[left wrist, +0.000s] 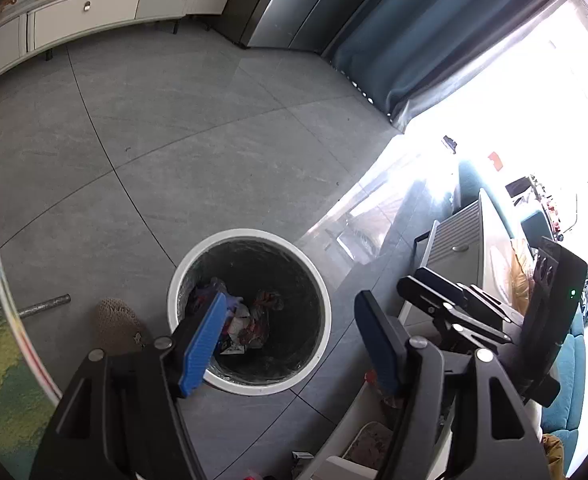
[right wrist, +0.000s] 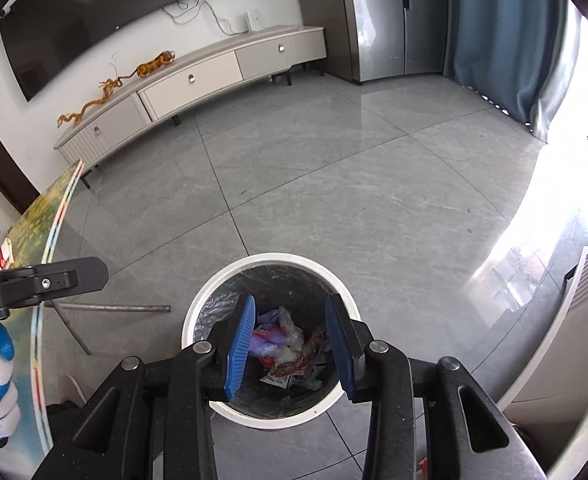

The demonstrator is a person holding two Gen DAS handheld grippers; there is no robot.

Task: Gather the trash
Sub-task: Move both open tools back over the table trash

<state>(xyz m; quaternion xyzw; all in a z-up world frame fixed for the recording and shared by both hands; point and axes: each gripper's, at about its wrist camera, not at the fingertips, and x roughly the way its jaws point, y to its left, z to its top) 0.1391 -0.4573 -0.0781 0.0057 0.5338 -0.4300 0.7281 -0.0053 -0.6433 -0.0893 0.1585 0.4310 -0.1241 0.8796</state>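
A white round trash bin (left wrist: 322, 340) with a dark liner stands on the grey tile floor; it also shows in the right wrist view (right wrist: 202, 300). Crumpled wrappers and plastic trash (left wrist: 250, 320) lie at its bottom, seen in the right wrist view too (right wrist: 290, 344). My left gripper (left wrist: 294, 320) is open and empty, held above the bin's near rim. My right gripper (right wrist: 290, 330) is open and empty, directly over the bin's mouth. The right gripper's black body (left wrist: 454, 304) shows at the right of the left wrist view.
A table edge with a green-yellow printed top (right wrist: 50, 216) is at the left, with metal legs (right wrist: 114, 309) under it. A white TV cabinet (right wrist: 190, 80) lines the far wall. A fridge (right wrist: 378, 20) and blue curtain (right wrist: 506, 40) stand beyond. A white cabinet (left wrist: 462, 240) is at the right. A knitted slipper (left wrist: 116, 324) sits beside the bin.
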